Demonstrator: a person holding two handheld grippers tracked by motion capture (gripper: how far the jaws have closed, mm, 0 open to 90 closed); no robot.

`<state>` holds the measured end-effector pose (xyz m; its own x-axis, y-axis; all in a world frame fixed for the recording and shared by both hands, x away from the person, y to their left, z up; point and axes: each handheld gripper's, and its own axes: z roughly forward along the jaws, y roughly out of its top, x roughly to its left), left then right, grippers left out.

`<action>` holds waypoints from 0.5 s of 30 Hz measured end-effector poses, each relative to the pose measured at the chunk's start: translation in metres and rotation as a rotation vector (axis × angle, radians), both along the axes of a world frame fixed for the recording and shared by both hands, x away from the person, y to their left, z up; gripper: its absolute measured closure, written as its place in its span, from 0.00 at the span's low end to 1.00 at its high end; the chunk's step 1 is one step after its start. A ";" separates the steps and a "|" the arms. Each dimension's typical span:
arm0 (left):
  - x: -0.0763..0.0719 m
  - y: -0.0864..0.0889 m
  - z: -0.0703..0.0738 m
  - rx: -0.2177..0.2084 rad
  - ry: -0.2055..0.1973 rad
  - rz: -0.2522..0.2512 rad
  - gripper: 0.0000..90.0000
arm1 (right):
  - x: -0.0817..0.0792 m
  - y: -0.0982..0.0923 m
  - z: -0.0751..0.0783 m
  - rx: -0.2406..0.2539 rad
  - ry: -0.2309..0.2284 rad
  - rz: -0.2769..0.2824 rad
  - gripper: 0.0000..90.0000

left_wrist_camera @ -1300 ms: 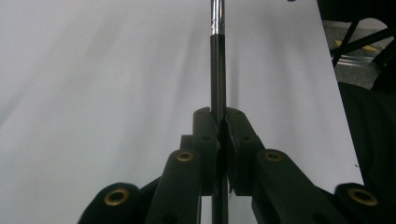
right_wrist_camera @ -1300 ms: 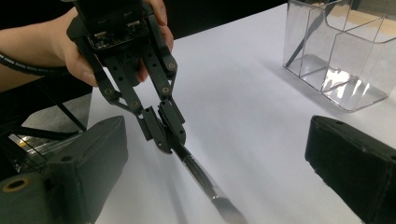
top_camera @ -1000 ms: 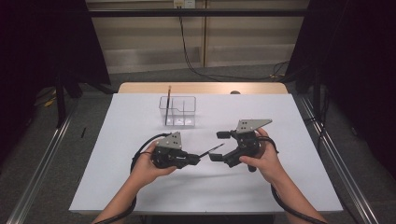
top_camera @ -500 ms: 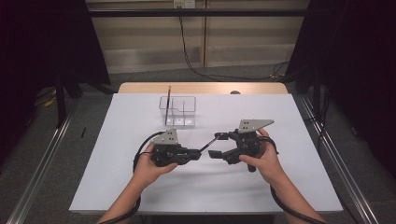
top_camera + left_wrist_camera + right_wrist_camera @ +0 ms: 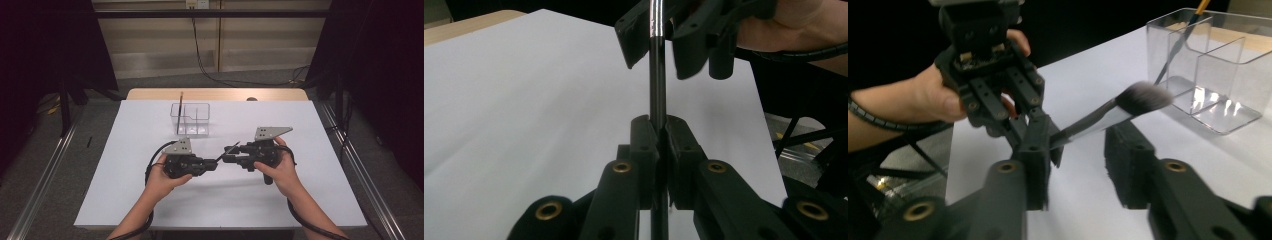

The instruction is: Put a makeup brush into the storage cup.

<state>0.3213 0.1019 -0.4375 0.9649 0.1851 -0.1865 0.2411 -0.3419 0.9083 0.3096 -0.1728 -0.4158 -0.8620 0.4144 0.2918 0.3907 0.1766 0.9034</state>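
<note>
Both hands have barely shifted since a second ago, but the right gripper [image 5: 231, 154] has just been closing its jaws, with the makeup brush [image 5: 1108, 116] between them. In the right gripper view those two jaws are narrower now, yet they do not pinch the brush: it slants across above them, with a gap on each side. The left gripper [image 5: 210, 165] holds the brush by its handle, with its jaws shut tight on it. In the left gripper view the thin dark handle [image 5: 656, 75] runs straight up from between the closed jaws to the other gripper [image 5: 664, 47] farther off. In the high view the brush [image 5: 226, 151] is held up in the air over the white table [image 5: 125, 200], between the two grippers, near the middle of the table on the person's side. Its soft grey tip points up and away toward the clear box [image 5: 190, 119]. That box stands farther back on the table, well apart from the hands. It has little walls inside that split it, and a thin stick [image 5: 180, 104] with a yellow end leans in its left part.
</note>
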 end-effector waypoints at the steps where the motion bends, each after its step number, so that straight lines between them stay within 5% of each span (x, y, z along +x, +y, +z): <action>1: 0.000 -0.001 0.000 -0.005 0.004 -0.002 0.93 | 0.000 -0.001 0.001 0.018 0.003 -0.003 0.79; 15: 0.000 -0.012 -0.007 -0.005 0.042 -0.005 0.93 | 0.003 0.001 0.005 0.037 0.019 -0.016 0.85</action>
<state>0.3214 0.0900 -0.4442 0.9571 0.1794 -0.2276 0.2773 -0.3390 0.8990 0.3124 -0.1718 -0.4105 -0.8496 0.4165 0.3236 0.4104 0.1368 0.9016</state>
